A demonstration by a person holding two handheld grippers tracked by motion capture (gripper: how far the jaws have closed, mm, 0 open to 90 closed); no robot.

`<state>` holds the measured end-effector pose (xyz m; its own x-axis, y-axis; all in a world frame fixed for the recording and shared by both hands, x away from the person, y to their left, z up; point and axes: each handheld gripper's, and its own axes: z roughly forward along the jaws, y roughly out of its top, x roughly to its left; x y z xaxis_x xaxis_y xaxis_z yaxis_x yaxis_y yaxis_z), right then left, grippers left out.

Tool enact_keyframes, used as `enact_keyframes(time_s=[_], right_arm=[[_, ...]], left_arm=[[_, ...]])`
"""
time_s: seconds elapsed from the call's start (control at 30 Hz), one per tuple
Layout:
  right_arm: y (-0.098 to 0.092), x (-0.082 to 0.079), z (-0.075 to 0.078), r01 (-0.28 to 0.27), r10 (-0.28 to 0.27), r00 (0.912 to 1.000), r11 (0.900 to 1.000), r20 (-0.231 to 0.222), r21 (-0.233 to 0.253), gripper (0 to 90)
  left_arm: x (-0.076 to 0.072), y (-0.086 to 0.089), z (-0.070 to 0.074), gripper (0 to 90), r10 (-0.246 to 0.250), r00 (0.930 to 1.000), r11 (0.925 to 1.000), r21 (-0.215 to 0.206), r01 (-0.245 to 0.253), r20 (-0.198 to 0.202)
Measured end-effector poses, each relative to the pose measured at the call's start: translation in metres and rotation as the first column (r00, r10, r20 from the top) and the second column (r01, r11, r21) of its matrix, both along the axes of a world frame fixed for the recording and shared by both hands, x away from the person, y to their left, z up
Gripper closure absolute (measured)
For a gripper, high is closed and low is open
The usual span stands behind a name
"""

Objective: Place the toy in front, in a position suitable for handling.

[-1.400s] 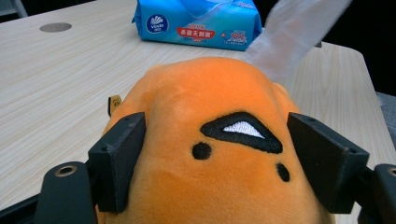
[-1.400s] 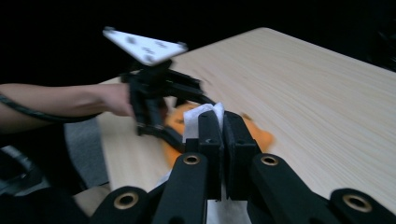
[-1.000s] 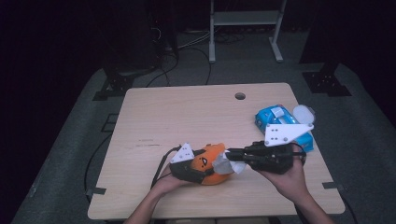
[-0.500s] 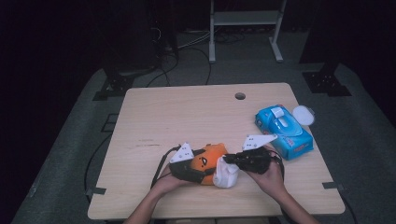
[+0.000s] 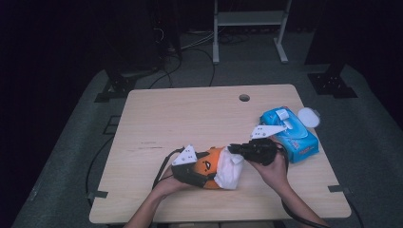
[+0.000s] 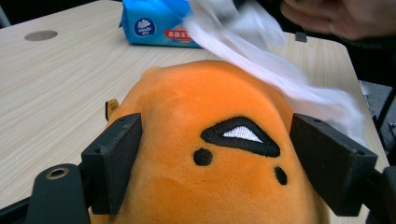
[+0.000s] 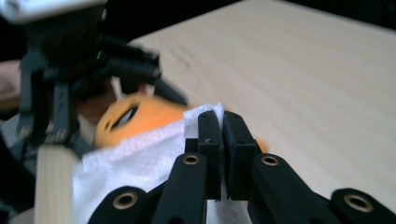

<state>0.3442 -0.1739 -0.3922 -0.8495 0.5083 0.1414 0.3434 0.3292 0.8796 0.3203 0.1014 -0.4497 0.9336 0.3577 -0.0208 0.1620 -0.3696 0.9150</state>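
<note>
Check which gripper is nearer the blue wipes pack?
Right. The right gripper sits just beside the blue wipes pack, pinching a white wipe. The left gripper is farther off, clamped on the orange plush toy.

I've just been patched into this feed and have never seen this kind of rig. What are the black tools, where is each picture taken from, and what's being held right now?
There is no robot arm here: a person at a wooden table holds a hand-operated two-jaw claw in each hand.

The high view looks down from above the person's side of the table. The other two pictures come from cameras riding on each claw, looking along its black jaws.

The left claw grips an orange plush toy with a stitched face, one jaw on each side. The right claw is shut on a white wipe, which lies against the toy.

Farther right on the table sits a blue pack of wipes, with a small white round lid beside it. It looks like the toy is being wiped.
</note>
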Motion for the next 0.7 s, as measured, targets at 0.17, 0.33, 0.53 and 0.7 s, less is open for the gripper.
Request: enact_keyframes(time_s=[0.17, 0.33, 0.53, 0.7], right_arm=[[0.004, 0.011, 0.019, 0.061, -0.062, 0.9971, 0.998, 0.044, 0.022, 86.5], [0.005, 0.019, 0.024, 0.114, -0.116, 0.9913, 0.993, 0.061, 0.041, 86.4], [0.011, 0.006, 0.003, 0.035, -0.035, 0.9988, 0.999, 0.034, -0.01, 85.0], [0.009, -0.009, -0.016, -0.068, 0.067, 0.9975, 0.997, -0.021, -0.047, 74.2]], left_arm=[[-0.001, 0.0, 0.0, 18.7, -0.01, 0.9998, 0.9998, 0.014, 0.01, 0.018], [-0.001, 0.0, 0.0, 18.5, -0.008, 0.9998, 0.9999, 0.012, 0.007, 0.019], [-0.001, 0.0, 0.0, 18.5, 0.004, 0.9999, 1.0, 0.006, -0.004, 0.014], [-0.001, 0.0, -0.001, 18.5, 0.002, 0.9999, 1.0, 0.006, -0.002, 0.01]])
